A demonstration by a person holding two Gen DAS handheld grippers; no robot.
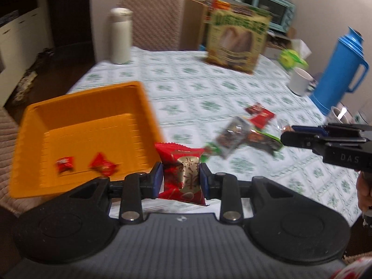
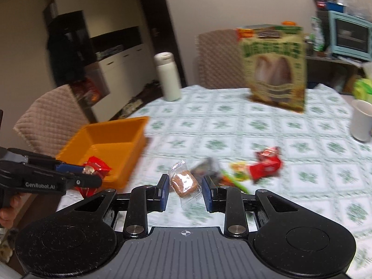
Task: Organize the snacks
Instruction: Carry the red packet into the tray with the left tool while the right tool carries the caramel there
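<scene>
My left gripper (image 1: pixel 181 166) is shut on a red snack packet (image 1: pixel 183 179) with a gold label, held in the air just right of the orange tray (image 1: pixel 34 144). Two small red candies (image 1: pixel 65 164) lie in that tray. A loose pile of snacks (image 1: pixel 241 134) lies on the tablecloth to the right. My right gripper (image 2: pixel 186 177) is shut on a clear-wrapped brown cake (image 2: pixel 184 181), lifted in front of the remaining snacks (image 2: pixel 265 165). In the right wrist view the left gripper (image 2: pixel 93 176) and its red packet (image 2: pixel 96 166) hang over the tray's near corner (image 2: pixel 137 144). The right gripper (image 1: pixel 287 136) enters the left wrist view from the right.
A white flask (image 1: pixel 120 36) and a tall snack box (image 1: pixel 237 39) stand at the table's far side. A blue thermos jug (image 1: pixel 339 67) and a white mug (image 1: pixel 301 81) stand at the right. Padded chairs (image 2: pixel 48 121) flank the table. A person's hand (image 2: pixel 9 209) holds the left gripper.
</scene>
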